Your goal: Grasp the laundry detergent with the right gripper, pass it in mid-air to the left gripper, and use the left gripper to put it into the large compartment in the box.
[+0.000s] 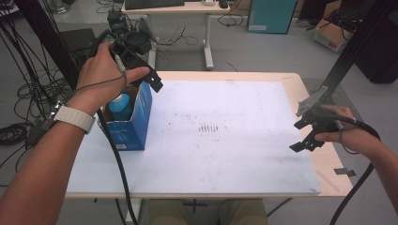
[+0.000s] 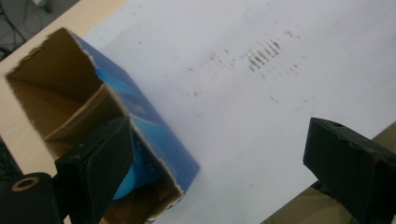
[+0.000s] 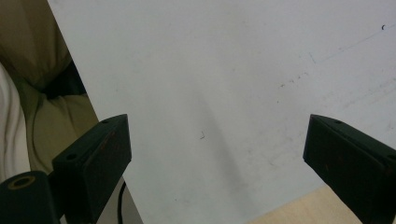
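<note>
I read the left gripper [image 1: 149,77] jaws wide apart, holding nothing, above the blue carton [image 1: 136,123] at the table's [image 1: 244,183] far left (blue bottle [image 1: 121,107] inside, below the fingers). Right gripper [image 1: 305,136] likewise gapes empty, far right.

The blue box [image 1: 133,124] stands at the desk's [image 1: 234,154] left edge, its open top partly taken up by a blue bottle [image 1: 121,107]; the left claw [image 1: 150,77] hangs just above its rim. From the box rightward the white surface lies bare across to the right claw [image 1: 305,136], which hovers over the right edge
</note>
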Demonstrator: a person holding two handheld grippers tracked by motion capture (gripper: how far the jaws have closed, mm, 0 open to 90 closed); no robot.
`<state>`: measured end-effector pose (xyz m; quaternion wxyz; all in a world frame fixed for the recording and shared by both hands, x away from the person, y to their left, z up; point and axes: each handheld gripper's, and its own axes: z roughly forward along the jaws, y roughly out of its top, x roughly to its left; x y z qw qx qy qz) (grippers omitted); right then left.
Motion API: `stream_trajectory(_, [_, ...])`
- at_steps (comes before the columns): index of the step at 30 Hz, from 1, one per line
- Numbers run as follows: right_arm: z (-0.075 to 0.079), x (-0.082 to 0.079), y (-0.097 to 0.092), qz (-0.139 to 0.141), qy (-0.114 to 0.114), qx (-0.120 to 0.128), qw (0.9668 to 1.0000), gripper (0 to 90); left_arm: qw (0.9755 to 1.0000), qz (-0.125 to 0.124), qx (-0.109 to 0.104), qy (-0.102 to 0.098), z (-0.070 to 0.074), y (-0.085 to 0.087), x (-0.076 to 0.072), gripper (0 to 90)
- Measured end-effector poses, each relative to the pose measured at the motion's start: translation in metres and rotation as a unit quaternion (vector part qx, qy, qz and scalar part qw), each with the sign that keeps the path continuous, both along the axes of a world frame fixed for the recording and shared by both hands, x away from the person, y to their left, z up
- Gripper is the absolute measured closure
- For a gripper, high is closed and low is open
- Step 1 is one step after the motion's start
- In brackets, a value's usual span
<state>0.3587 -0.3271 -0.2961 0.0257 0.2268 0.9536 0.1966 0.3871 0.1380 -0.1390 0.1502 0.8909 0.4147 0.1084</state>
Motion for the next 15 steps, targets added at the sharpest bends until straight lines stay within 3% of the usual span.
stream_trajectory(2, [0.0,-0.001,0.001,-0.001,0.001,0.001,1.0,7.7,0.9997,-0.023,0.001,0.001,-0.004,-0.004,-0.001,9.2])
stream_trajectory(6, [0.001,-0.002,0.002,0.0,0.0,0.003,1.0,7.7,0.9989,-0.04,-0.023,-0.005,-0.013,-0.013,-0.005,9.2])
stream_trajectory(7, [0.001,-0.002,0.002,0.0,0.003,0.001,1.0,7.7,0.9976,-0.068,-0.008,0.001,-0.013,-0.014,-0.005,9.1])
stream_trajectory(10, [0.003,-0.002,0.004,0.003,0.001,0.004,1.0,7.7,0.9956,-0.093,-0.011,0.004,-0.02,-0.023,-0.008,9.2])
stream_trajectory(14, [0.004,-0.002,0.004,-0.001,-0.001,0.009,1.0,7.7,0.9917,-0.127,0.005,0.02,-0.028,-0.033,-0.011,9.1])
stream_trajectory(15, [0.004,-0.002,0.004,-0.001,-0.001,0.01,0.9999,7.7,0.9898,-0.14,0.008,0.024,-0.032,-0.037,-0.013,9.1])
